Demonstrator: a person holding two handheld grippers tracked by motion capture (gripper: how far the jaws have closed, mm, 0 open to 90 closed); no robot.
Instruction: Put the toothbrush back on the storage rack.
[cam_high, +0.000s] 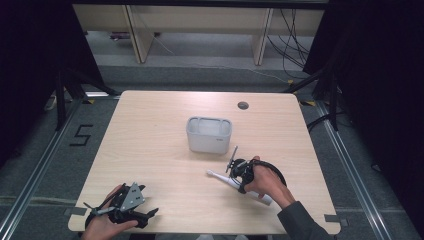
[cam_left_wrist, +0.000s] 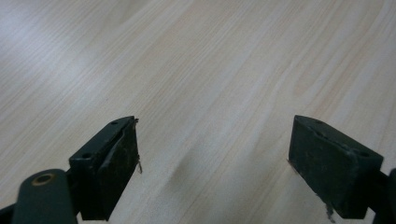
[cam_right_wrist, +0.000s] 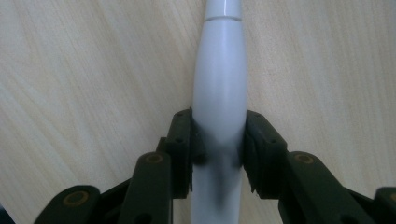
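A white electric toothbrush (cam_high: 220, 177) lies flat on the wooden table (cam_high: 150, 145), just in front of a pale grey open-topped holder (cam_high: 209, 142). My right gripper (cam_high: 238, 180) comes down on the toothbrush from above. In the right gripper view, the right gripper (cam_right_wrist: 219, 135) has both pads pressed against the sides of the toothbrush handle (cam_right_wrist: 219, 70), which still rests on the table. Near the front left edge, my left gripper (cam_high: 141, 202) sits in a hand. Seen in the left gripper view, the left gripper (cam_left_wrist: 215, 140) stands wide open over bare wood.
A small round cable hole (cam_high: 243, 105) is in the tabletop behind the holder. Black curtains flank the table, and a pale bench with loose cables stands on the floor beyond its far edge.
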